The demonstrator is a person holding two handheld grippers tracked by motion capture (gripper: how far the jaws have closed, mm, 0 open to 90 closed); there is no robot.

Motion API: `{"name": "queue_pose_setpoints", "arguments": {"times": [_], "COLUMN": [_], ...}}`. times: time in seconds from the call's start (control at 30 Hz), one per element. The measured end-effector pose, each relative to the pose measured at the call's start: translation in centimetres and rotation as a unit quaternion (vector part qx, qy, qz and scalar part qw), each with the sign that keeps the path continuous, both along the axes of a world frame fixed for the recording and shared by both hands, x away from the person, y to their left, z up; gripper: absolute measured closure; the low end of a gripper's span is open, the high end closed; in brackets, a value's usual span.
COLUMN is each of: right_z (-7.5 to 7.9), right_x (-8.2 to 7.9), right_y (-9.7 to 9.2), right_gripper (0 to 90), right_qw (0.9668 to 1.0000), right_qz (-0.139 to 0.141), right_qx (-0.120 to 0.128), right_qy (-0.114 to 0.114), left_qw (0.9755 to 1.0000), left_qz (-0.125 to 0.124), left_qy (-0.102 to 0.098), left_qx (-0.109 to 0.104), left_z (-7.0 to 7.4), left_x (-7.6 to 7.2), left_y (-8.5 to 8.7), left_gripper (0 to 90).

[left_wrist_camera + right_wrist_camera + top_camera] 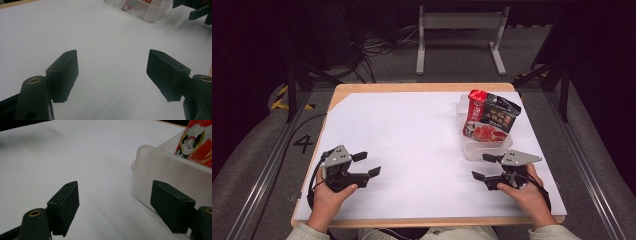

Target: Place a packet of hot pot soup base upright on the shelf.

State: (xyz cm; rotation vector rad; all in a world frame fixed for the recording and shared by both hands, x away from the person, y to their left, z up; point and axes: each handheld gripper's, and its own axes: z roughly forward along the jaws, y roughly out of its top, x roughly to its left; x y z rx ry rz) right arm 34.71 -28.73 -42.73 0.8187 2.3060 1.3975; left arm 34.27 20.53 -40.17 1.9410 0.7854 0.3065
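At the left of the high view, the left gripper (366, 164) is held low over the white sheet (412, 150) by the left hand (328, 196), near the table's (362, 88) front edge. Its jaws are spread wide, with nothing between them, and are pointed toward the table's right side. In the left gripper view the same jaws (112, 72) are seen well apart above bare sheet (105, 37), and the tub (152, 13) and part of the other gripper (197, 11) are seen at the top right, somewhat blurred.

Farther right, on the far right part of the sheet, a translucent plastic tub is seen, with a red and black packet (490, 117) standing tilted in it, its top leaning away toward the far edge. The print on the packet cannot be read from here.

Just in front of the tub, the right gripper (485, 167) is held by the right hand (524, 192). Its jaws are also spread wide and empty, pointed toward the left. In the right gripper view (115, 205) the right-hand jaw is seen close beside the tub wall (160, 167); whether they touch cannot be told. A red packet (197, 140) with a cartoon chef is seen above the tub rim.
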Motion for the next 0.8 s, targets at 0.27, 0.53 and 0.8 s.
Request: {"name": "queue_pose_setpoints", "arguments": {"times": [0.27, 0.53, 0.8], "right_z": [-1.2, -1.7, -1.6], "right_x": [0.3, 0.6, 0.6], "right_y": [0.5, 0.8, 0.7], "right_gripper": [21.6, 21.1, 21.2], "right_qw": [0.9993, 0.9981, 0.9985], "right_qz": [-0.004, -0.005, -0.007], "right_qx": [-0.031, -0.051, -0.044], "right_qy": [0.019, 0.034, 0.033], "left_qw": [1.0, 0.9999, 0.9997], "left_qz": [0.003, 0.007, 0.015], "left_qy": [0.006, 0.009, 0.02], "left_qx": [-0.004, -0.005, 0.001], "left_z": [-0.4, -0.7, -1.2], "left_x": [0.1, 0.2, 0.3], "left_y": [0.1, 0.2, 0.4], "left_gripper": [26.4, 26.2, 25.4]}}
